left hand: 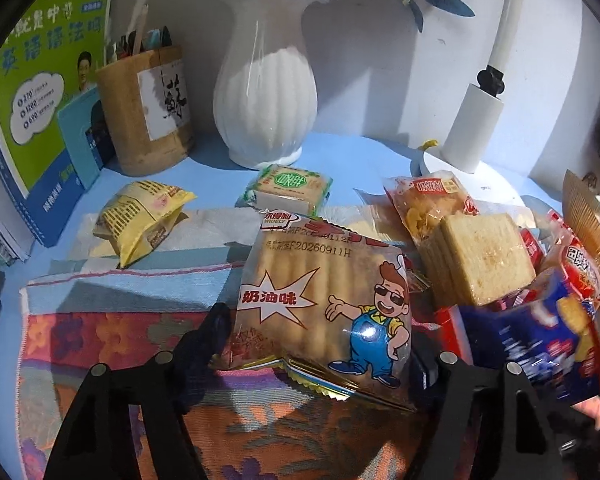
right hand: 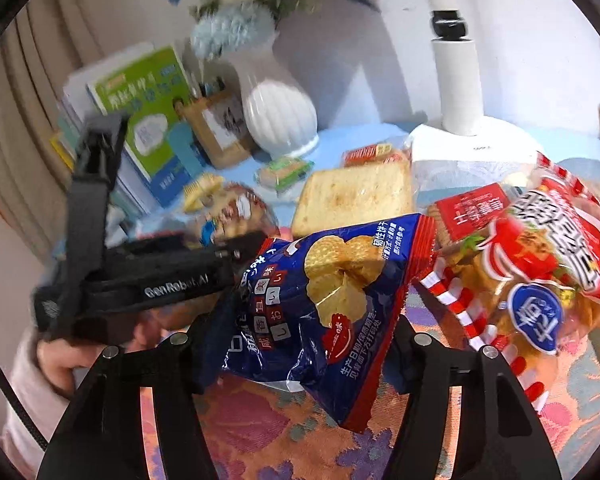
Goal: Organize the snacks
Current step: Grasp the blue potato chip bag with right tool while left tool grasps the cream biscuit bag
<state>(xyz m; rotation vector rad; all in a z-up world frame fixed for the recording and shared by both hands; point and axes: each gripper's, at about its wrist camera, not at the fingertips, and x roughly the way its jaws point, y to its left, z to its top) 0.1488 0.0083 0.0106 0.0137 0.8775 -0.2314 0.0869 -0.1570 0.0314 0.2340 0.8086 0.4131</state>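
Biscuit pack (left hand: 324, 304): clear wrapper in the lower middle of the left wrist view, showing ridged pale biscuits, a red star burst with white lettering, and a cartoon man in sunglasses and blue overalls; its crimped gold edge hangs at the bottom.
Biscuit pack axis: long side runs from upper left to lower right of the frame, printed face toward the camera.
Left gripper (left hand: 320, 344): jaws about half closed, its black fingers pressed on the pack's left and right edges, holding it above the flowered cloth (left hand: 112, 344).
Blue crisp bag (right hand: 332, 304): dark blue foil with red end seams and a picture of round yellow crisps, in the middle of the right wrist view.
Blue bag axis: long side tilts from the upper right seam down to the lower middle seam, front toward the camera.
Right gripper (right hand: 300, 336): jaws part closed, gripping the blue bag by its sides.
Red snack bag (right hand: 540, 264): red and white striped, at the right edge, just beside the blue bag.
Toast slice pack (right hand: 352, 196): lying flat behind the blue bag.
Background: white ribbed vase (left hand: 264, 96) and bamboo pen holder (left hand: 148, 112) stand at the upper part of the frame.
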